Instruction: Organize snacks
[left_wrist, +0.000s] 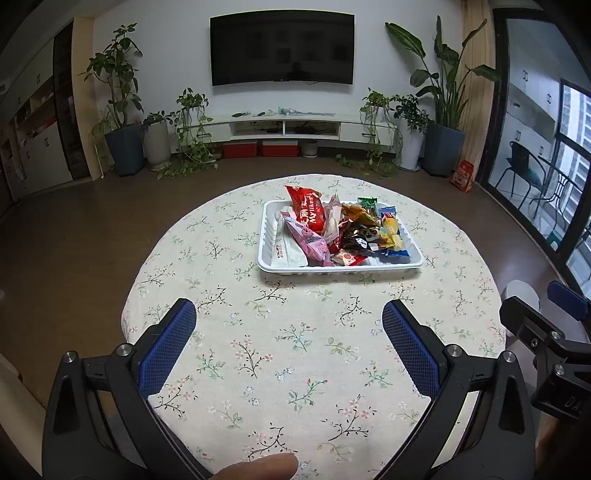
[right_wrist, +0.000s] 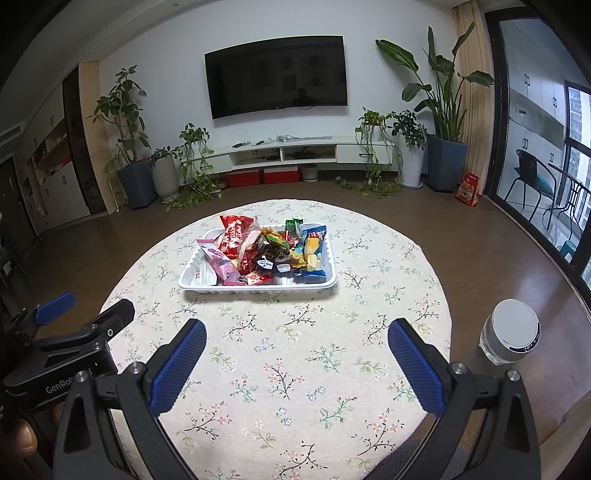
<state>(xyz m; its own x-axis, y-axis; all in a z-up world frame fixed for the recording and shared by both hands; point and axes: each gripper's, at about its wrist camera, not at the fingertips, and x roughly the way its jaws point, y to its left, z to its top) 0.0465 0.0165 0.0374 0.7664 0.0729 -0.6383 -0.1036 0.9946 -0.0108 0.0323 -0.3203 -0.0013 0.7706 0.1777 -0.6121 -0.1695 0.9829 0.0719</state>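
At frame centre, a white tray (left_wrist: 339, 266) holds red, pink, yellow, blue and green snack packets (left_wrist: 334, 229). The cream tablecloth (left_wrist: 295, 362) carries small pink-and-green floral sprigs. Lower corners show black grippers with blue pads (right_wrist: 177, 369).

Snack-filled tray (right_wrist: 192, 282), open right claw (right_wrist: 297, 334)

A round worktop (right_wrist: 280, 369) under a flowered cloth fills the lower middle of both views. High on the far wall hangs a dark television (left_wrist: 282, 50) above a low white cabinet (left_wrist: 284, 127), with two red boxes (left_wrist: 258, 148) beneath it. Potted plants (left_wrist: 436, 96) stand at both ends. A white-capped jar (right_wrist: 511, 332) (lower right) sits beside the worktop's edge.
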